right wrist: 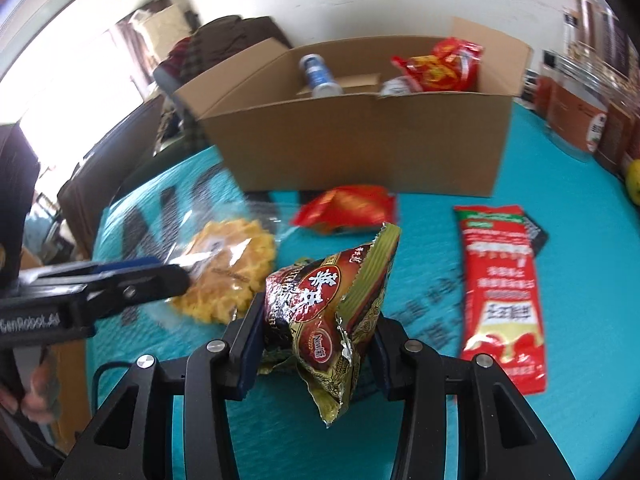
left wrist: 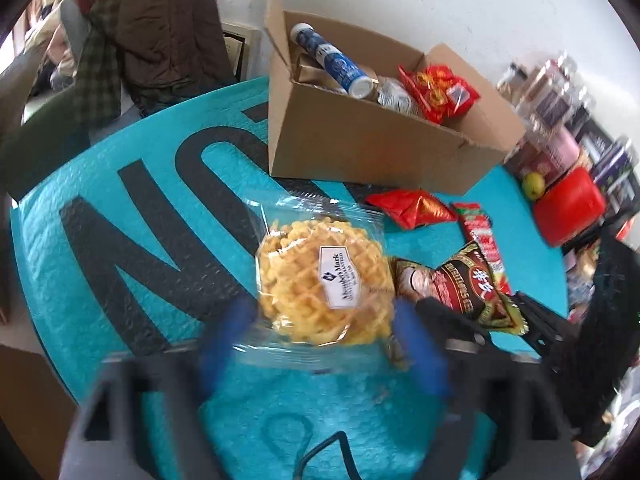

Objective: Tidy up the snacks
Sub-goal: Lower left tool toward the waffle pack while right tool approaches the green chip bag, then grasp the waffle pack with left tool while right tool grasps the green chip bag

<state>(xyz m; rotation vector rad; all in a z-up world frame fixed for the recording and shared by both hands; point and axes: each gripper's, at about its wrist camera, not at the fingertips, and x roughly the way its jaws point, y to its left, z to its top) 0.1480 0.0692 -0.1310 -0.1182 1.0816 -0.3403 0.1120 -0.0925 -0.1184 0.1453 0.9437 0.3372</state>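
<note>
A clear bag of yellow waffle cookies lies on the teal mat. My left gripper is open, its blue fingers on either side of the bag's near edge; it also shows in the right wrist view. My right gripper is shut on a dark red and olive snack packet, held just above the mat. The packet shows in the left wrist view. An open cardboard box behind holds a blue tube and a red packet.
A red snack bag and a long red and green packet lie on the mat in front of the box. Jars and a red container stand at the right. A green fruit sits beside them. Coats hang behind.
</note>
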